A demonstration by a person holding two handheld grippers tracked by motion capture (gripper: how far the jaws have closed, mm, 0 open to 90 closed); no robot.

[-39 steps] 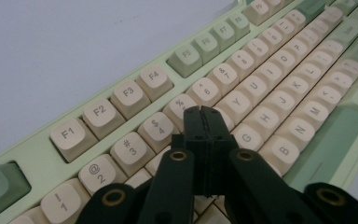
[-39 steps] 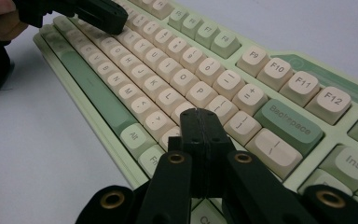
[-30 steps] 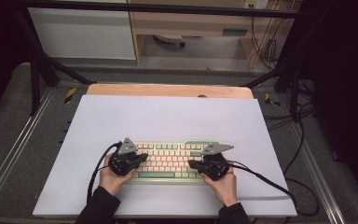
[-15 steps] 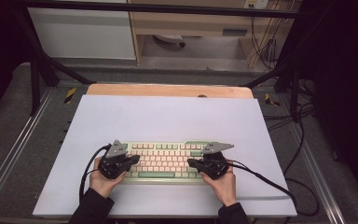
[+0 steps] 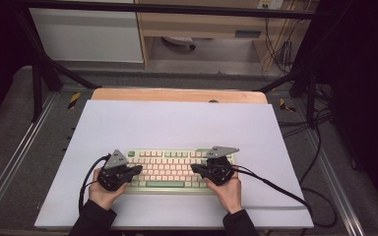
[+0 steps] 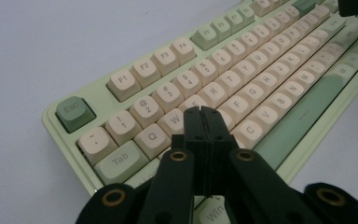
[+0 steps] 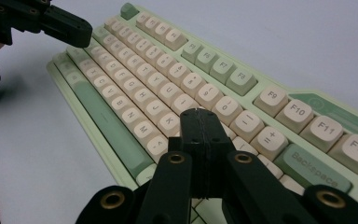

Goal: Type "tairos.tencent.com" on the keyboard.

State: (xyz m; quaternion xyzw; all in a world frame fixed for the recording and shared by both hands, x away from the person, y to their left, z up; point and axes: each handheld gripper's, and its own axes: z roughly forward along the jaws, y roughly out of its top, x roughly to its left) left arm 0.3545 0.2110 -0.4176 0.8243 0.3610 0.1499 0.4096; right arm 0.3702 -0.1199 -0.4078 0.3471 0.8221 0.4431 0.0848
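Keyboard flat on desk, toward 6 o'clock of the white sheet. Left tool pinched closed, empty, tip over the keys near W and E at the board's 9 o'clock end. Right tool likewise closed on nothing, poised above the keys by O and P toward 3 o'clock.

Likely slips: blunt closed tip wider than one key, so could catch two caps together; angled press might skid onto a neighbour; hard push may shove the board across the smooth sheet; trailing cable might snag.

No containers in sight.
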